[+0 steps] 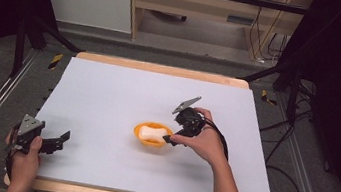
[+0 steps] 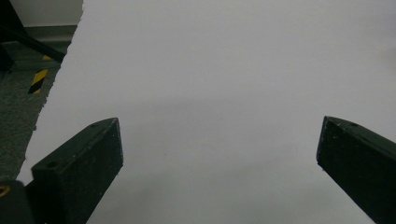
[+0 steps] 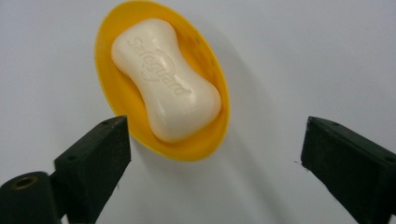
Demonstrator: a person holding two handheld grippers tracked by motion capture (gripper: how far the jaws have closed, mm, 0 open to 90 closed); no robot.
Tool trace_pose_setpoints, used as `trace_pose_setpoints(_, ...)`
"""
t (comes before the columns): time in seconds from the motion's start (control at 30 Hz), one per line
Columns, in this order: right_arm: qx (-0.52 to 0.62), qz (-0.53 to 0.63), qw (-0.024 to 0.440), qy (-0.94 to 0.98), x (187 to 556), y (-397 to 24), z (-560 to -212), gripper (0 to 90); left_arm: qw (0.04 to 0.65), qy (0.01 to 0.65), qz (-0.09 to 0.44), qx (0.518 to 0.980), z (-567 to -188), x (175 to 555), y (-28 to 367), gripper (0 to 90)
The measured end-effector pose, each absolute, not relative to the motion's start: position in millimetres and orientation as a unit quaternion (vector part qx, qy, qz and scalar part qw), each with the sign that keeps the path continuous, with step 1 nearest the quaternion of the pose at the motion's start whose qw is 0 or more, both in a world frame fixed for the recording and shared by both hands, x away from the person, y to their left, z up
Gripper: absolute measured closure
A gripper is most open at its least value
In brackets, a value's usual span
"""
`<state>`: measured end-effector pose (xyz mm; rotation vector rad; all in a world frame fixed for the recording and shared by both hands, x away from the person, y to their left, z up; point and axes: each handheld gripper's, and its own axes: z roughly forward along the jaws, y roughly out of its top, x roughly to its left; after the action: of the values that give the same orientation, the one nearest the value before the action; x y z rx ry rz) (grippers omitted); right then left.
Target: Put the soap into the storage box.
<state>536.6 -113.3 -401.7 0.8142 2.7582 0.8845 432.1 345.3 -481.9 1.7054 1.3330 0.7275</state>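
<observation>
A white bar of soap point(image 1: 150, 133) point(image 3: 164, 79) lies in a small orange-yellow dish point(image 1: 141, 140) point(image 3: 109, 88) near the middle of the white table. My right gripper point(image 1: 171, 139) point(image 3: 215, 154) hangs just to the right of the dish, open, its jaws wide apart and holding nothing; the dish's near rim sits between and ahead of them. My left gripper point(image 1: 62, 140) point(image 2: 219, 154) rests near the table's front left corner, open, with bare white surface between its jaws.
The white board point(image 1: 108, 92) covers a wooden table with its left edge point(image 2: 56, 88) close to my left gripper. Grey floor, metal rails and black-and-yellow tape point(image 2: 38, 78) lie beyond the edges. A wooden cabinet point(image 1: 196, 4) stands behind.
</observation>
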Motion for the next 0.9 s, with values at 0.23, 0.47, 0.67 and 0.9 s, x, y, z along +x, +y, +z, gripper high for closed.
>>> trace_pose_setpoints(0.23,0.292,0.302,0.071,0.905,531.0,-132.9,-408.1,4.3,0.416,0.531,0.290,0.679,-481.9,431.9,345.2,0.0)
trace_pose_setpoints(0.47,0.309,0.314,0.075,0.894,525.3,-147.8,-413.7,3.0,0.415,0.531,0.291,0.680,-481.9,432.2,345.2,0.0)
trace_pose_setpoints(0.67,0.319,0.321,0.078,0.888,520.3,-162.6,-418.5,2.8,0.414,0.530,0.291,0.680,-482.0,432.0,344.9,0.1)
trace_pose_setpoints(0.9,0.332,0.328,0.085,0.880,514.5,-179.9,-422.5,2.9,0.413,0.530,0.291,0.681,-482.0,432.2,344.7,0.0)
